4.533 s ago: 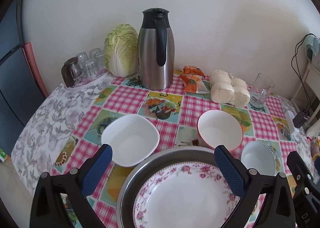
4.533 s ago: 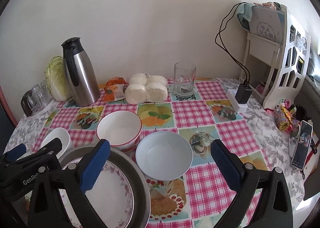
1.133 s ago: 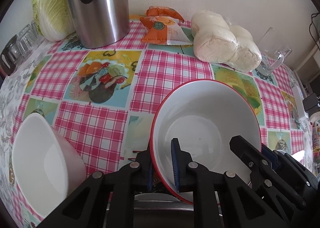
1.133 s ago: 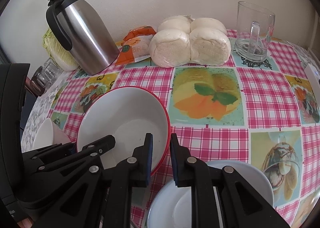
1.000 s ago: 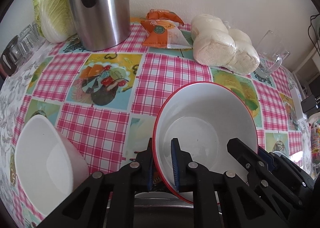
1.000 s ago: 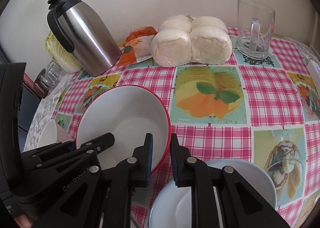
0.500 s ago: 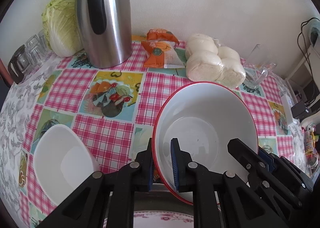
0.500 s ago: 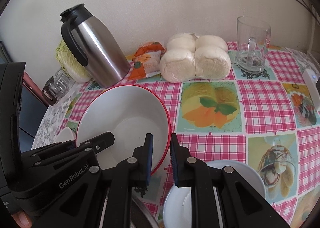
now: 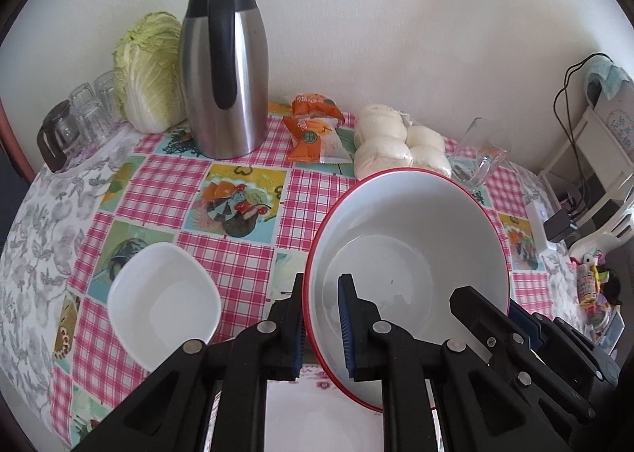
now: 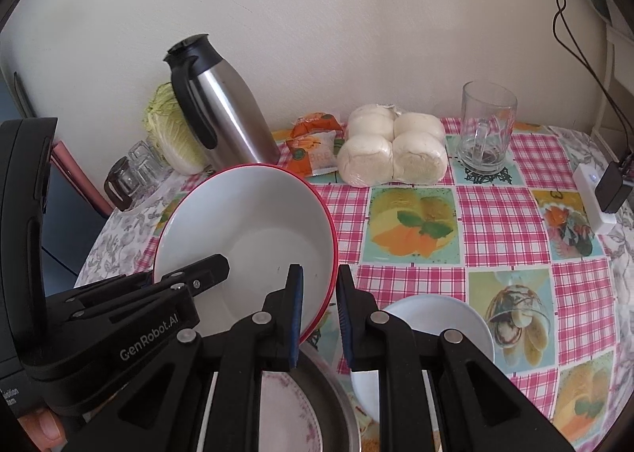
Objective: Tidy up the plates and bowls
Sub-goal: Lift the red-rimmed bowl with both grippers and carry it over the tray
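Both grippers grasp one red-rimmed bowl (image 9: 408,253) by opposite edges of its rim. The left gripper (image 9: 321,323) is clenched on the bowl's left rim, one blue-padded finger inside the bowl and the other outside it. The right gripper (image 10: 319,311) is clenched on the bowl's right rim in the same manner, its left finger inside and its right finger outside. The bowl sits tilted, raised clear of the checked tablecloth (image 9: 237,265).

Directly below the fingers of both grippers lies a flowered plate (image 10: 285,412) nested in a metal basin (image 10: 340,404). Left of the left gripper's fingers a square white bowl (image 9: 162,301) rests on the cloth. Just right of the right gripper's fingers, and partly under them, sits a pale blue bowl (image 10: 440,317).

Beyond the fingertips, along the wall, stand a steel jug (image 9: 224,67), a cabbage (image 9: 148,71) and a cluster of small glasses (image 9: 85,115) to the left; an orange snack packet (image 9: 317,135), a bag of white buns (image 10: 392,146) and a glass mug (image 10: 485,127) stand ahead and to the right. A fingertip of the person's hand (image 10: 39,428) shows at the lower left corner of the right wrist view.
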